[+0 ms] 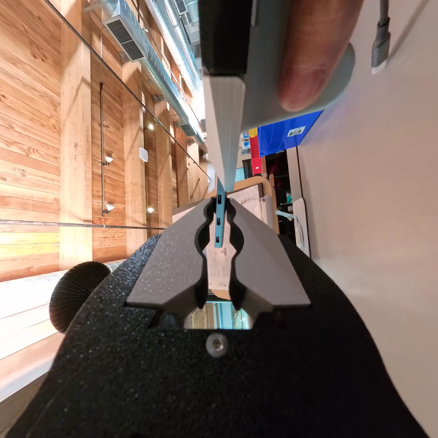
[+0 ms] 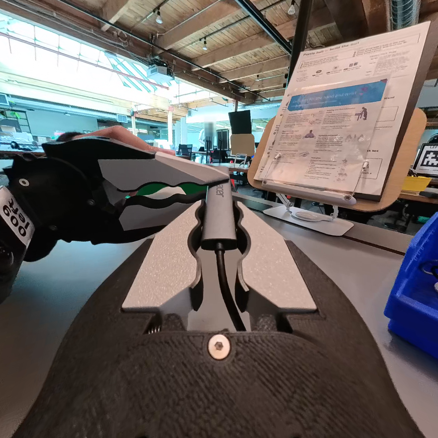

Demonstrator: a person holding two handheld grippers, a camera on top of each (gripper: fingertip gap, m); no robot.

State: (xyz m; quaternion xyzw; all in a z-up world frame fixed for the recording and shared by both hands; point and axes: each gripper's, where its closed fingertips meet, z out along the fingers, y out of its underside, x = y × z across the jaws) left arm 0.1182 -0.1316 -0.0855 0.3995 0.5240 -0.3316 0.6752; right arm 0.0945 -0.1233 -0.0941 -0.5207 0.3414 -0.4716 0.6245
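Observation:
My right gripper [image 2: 219,202] is shut on a slim grey USB hub [image 2: 219,218], held lengthwise between its fingers just above the grey table [image 2: 71,272]. The hub's black cable [image 2: 226,284] runs back between the jaws. My left gripper [image 2: 214,186] reaches in from the left, turned on its side, its tips closed on the hub's far end. In the left wrist view my left gripper [image 1: 220,201] pinches the hub's port edge [image 1: 220,221], seen as a thin blue strip with slots. The right gripper's pale finger [image 1: 225,132] meets the hub from above, with a person's finger [image 1: 312,61] on that gripper.
A document stand [image 2: 331,132] with printed sheets stands at the back right of the table. A blue bin [image 2: 414,296] sits close on the right, also in the left wrist view [image 1: 284,135]. A loose grey cable plug [image 1: 380,49] lies on the table. A yellow bin [image 2: 414,183] is behind. My two grippers' fingertips are within a few centimetres of each other.

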